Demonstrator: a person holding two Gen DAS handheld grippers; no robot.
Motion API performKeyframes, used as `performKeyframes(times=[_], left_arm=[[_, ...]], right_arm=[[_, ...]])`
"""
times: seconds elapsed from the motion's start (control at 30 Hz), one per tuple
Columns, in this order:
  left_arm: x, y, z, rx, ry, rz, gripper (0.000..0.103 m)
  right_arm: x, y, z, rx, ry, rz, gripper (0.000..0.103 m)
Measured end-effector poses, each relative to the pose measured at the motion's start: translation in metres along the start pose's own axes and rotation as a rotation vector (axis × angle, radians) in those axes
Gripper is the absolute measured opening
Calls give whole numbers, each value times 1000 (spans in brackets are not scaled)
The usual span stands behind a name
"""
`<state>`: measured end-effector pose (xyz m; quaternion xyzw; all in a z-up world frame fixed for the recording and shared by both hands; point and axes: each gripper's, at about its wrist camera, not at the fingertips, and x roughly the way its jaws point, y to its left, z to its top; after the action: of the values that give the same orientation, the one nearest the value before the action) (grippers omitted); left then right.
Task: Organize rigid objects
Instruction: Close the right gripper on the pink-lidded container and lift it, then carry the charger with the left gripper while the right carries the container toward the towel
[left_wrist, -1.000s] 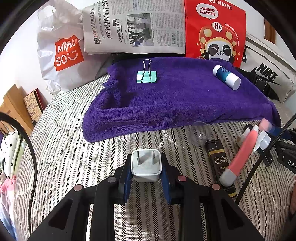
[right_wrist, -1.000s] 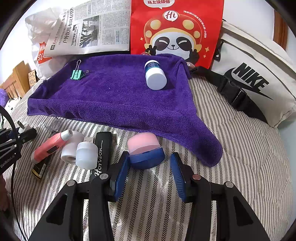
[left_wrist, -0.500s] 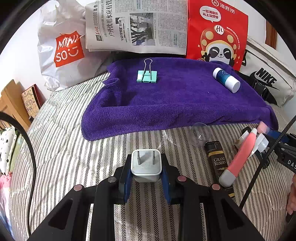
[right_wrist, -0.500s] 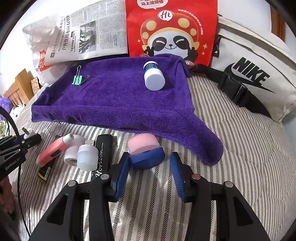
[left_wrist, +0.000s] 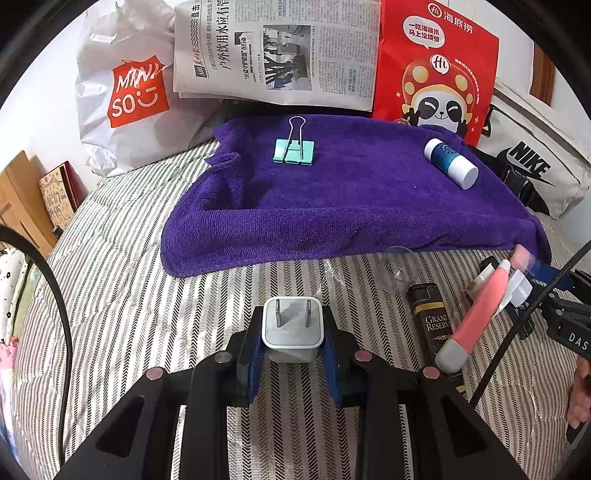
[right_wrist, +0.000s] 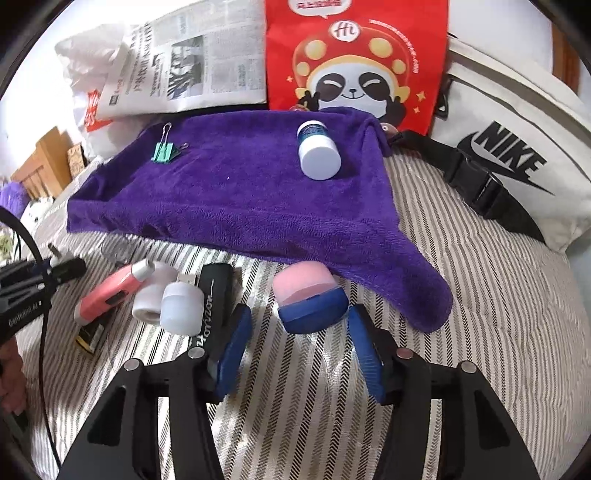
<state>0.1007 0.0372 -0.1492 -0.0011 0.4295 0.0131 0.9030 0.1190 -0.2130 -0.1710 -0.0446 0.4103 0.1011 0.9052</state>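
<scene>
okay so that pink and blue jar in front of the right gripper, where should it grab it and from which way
Grip the blue base across its round sides, coming in low and straight ahead. The jar lies tilted on the bedspread, pink lid pointing away toward the towel, and the right gripper is open, its pads already either side of the base.

1. Towel (left_wrist: 351, 206) lies on bed (left_wrist: 122, 295); clip (left_wrist: 294, 150) on its far-left part, bottle (left_wrist: 450, 163) on its far-right.
2. Behind towel, L to R: shopping bag (left_wrist: 125, 99), newspaper (left_wrist: 280, 51), panda bag (left_wrist: 436, 70), sports bag (right_wrist: 517, 147).
3. In front of towel: charger (left_wrist: 292, 328) btwn left gripper (left_wrist: 291, 354) fingers.
4. Right of charger: lighter (left_wrist: 432, 317), then pen-like tool (left_wrist: 476, 314) partly on it.
5. Capped jar (right_wrist: 308, 297) by towel's near-right corner, just ahead of right gripper (right_wrist: 299, 354).
</scene>
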Motion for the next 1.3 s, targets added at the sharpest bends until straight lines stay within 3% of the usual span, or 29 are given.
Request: performKeyframes(times=[0.2,0.3,0.37,0.43,0.47,0.6,0.77,1.3], left_arm=[[0,1,0,1,0,0,26],[0,1,0,0,-1,-1,26],[0,1,0,1,-1,0,26],[0,1,0,0,0,-1,26],[0,0,0,0,0,-2,26],[0,0,-1,0,0,-1,26],[-1,0,-1,-1,-1,-3,26],[-2,7,-2,-30,-4,-49,26]], right_arm=[[6,-5,5,-38,16,-13,72],[12,-13,10,-41,17,17,73],[15,-20,14,-24,8,54,70],[13,-25,17,-19,0,54,39],[12,-26,17,-11,6,62,37],[1,-22,9,-3,31,100,37],[-1,-3,-2,-95,-7,7,37],[-2,-3,-2,-85,-11,-9,36]])
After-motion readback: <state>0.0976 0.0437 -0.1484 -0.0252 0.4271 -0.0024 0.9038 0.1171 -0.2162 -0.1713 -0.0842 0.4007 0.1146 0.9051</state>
